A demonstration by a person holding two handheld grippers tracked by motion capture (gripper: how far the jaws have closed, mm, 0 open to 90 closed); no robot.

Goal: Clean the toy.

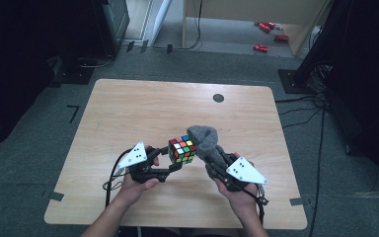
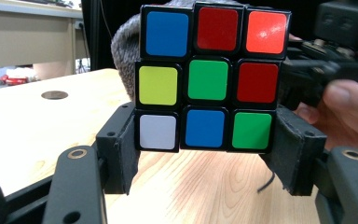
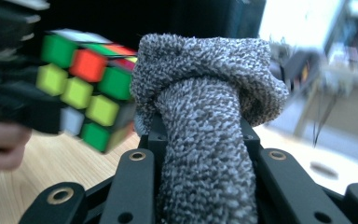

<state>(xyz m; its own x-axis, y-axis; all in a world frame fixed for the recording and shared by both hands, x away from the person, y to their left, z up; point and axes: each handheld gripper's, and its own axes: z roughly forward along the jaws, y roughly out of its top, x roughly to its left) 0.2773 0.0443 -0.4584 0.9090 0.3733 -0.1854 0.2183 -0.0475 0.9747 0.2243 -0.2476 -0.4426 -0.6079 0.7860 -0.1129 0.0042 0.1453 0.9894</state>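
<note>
Gripping a scrambled cube (image 1: 182, 149) above the tabletop (image 1: 128, 113), the left tongs (image 1: 173, 160) meet the right tongs (image 1: 212, 157), clamped on a grey cloth (image 1: 205, 140).

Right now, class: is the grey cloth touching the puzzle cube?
Cannot tell. In the right gripper view the grey cloth overlaps the puzzle cube with no gap showing, but overlap may be depth.

Scrambled cube (image 1: 182, 149) held above table, touching folded grey cloth (image 1: 205, 140).

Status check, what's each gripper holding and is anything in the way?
Left gripper shut on puzzle cube, held above table. Right gripper shut on grey cloth, touching the cube. Nothing in the way.
</note>
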